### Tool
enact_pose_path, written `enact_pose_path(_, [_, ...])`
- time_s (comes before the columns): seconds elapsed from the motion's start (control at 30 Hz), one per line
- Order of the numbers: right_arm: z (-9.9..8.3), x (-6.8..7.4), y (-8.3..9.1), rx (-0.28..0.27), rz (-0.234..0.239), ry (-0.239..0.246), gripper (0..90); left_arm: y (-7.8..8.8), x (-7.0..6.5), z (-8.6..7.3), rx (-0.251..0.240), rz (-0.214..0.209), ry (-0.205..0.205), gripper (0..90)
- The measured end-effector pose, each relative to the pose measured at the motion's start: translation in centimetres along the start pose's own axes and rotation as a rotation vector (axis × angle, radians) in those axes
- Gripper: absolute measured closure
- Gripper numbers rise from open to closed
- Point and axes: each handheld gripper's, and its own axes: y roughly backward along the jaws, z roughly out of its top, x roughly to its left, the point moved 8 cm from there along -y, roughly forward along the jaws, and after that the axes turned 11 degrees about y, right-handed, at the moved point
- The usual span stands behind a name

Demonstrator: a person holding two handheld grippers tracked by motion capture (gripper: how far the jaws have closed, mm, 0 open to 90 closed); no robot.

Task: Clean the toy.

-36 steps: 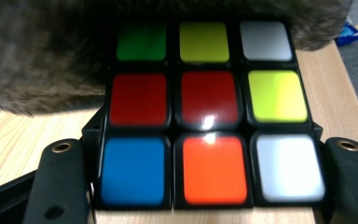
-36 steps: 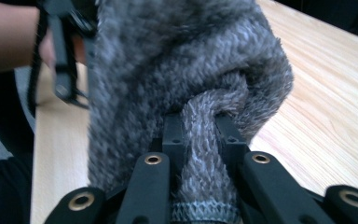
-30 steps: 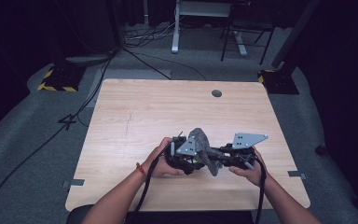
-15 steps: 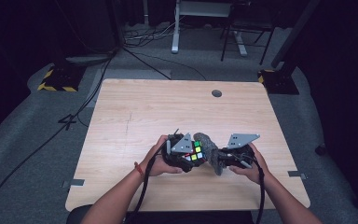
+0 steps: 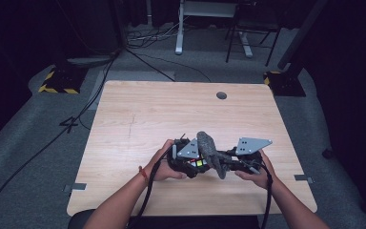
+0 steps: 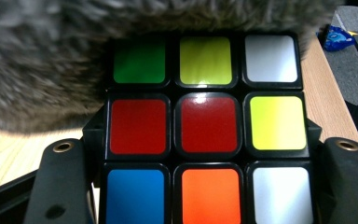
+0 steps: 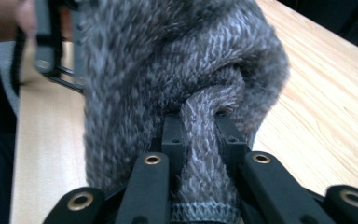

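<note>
Near the lower middle of the high view, the person is holding both tools close together above the wooden table (image 5: pixel 138 119), and the two things in work are meeting there. The left gripper (image 5: pixel 187 157) is clamping a puzzle cube (image 6: pixel 208 126); in the left gripper view the cube is sitting in the centre of the frame, with the two black jaws pressing on its left and right sides, so the jaws are closed on it and are not free. The right gripper (image 5: pixel 240 160) is pinching a grey knitted sock (image 7: pixel 186 79); in the right gripper view a fold of the cloth is squeezed between the narrow jaws at the lower centre, and the rest is bulging upward. In the left gripper view the fuzzy cloth is covering the upper left of the frame and is lying over the top edge of the cube. I judge the cube as stiff, light and rather smooth, so it is best taken on two opposite flat faces, as now; a grip on the corners may slip or turn a layer. The sock is soft, stretchy and not fragile, and it is better taken at the cuff edge, so the opening can be pulled over the cube.
</note>
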Motion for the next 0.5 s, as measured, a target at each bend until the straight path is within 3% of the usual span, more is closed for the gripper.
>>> enact_pose_path(0.13, [-0.9,-0.5,-0.6,0.042,-0.02,0.003,78.0,0.4,0.0,0.2,-0.006,0.001,-0.005,33.3])
enact_pose_path(0.27, [-1.8,-0.7,-0.9,0.067,-0.014,-0.021,78.0,1.5,0.0,1.0,-0.056,-0.007,-0.001,33.3])
enact_pose_path(0.33, [-2.0,-0.6,-1.1,0.065,-0.005,-0.029,78.0,1.8,0.1,1.1,-0.064,-0.001,-0.003,33.3])
enact_pose_path(0.5, [-0.7,0.1,-0.6,0.011,-0.039,0.003,78.2,2.0,0.3,1.0,-0.072,-0.01,0.007,33.4])
